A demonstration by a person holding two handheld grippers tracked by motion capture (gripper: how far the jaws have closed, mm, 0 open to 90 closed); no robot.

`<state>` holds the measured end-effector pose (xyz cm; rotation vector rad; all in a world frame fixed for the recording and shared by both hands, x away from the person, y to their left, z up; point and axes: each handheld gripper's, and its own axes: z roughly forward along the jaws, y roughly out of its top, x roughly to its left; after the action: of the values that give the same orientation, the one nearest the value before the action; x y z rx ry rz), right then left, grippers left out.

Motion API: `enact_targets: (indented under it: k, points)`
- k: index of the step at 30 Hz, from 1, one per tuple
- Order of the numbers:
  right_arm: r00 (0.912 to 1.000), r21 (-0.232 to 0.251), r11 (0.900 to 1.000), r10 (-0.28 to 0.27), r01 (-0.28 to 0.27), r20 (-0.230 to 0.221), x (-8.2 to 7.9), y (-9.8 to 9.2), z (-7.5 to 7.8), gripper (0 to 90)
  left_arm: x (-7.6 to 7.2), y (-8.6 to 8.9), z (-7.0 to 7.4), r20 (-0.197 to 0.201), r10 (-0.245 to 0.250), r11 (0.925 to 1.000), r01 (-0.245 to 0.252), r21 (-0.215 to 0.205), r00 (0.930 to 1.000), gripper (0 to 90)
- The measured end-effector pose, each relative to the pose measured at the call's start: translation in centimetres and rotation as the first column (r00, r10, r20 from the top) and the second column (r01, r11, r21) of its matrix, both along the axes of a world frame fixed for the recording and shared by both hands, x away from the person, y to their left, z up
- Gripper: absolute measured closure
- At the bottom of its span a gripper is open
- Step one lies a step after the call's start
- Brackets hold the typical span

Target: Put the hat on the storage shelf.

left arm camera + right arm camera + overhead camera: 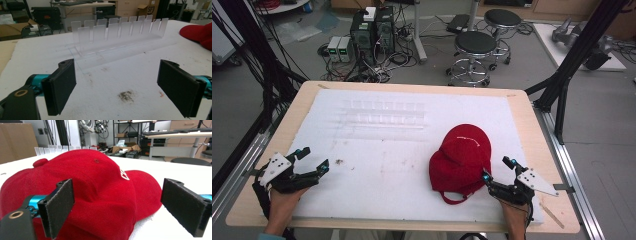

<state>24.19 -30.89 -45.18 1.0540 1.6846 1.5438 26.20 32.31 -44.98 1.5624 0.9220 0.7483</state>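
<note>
Holding my right tool (pixel 498 169) spread wide just behind the red cap (pixel 460 157), I line it up for a grab; the cap lies on the bench's white pad (pixel 377 165). My left tool (pixel 314 159), also apart, waits empty, facing the clear rack (pixel 120 32).

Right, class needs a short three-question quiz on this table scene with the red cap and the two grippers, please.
1. True or false: the right gripper is shut on the cap.
2. Which lies farther from the person, the cap or the clear rack?
3. The left gripper is: A) open, holding nothing; B) shut on the rack; C) touching the cap.

Key: 1. False; its fingers stand open at the cap's near side. 2. The rack. 3. A.
</note>
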Motion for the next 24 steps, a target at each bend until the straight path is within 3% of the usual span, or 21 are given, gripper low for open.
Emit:
enact_targets:
  k: [18,24]
  points:
    - [1.0000,0.026,1.000,0.004,-0.004,-0.002,-0.07,-0.20,-0.01,10.6,0.03,-0.01,0.01,-0.002,0.006,1.0000,-0.006,0.003,1.0000,15.7]
    - [0.9995,0.012,0.999,0.030,-0.030,-0.006,0.08,-0.23,0.08,10.6,0.01,-0.04,0.01,0.000,0.007,1.0000,-0.007,0.006,1.0000,15.7]
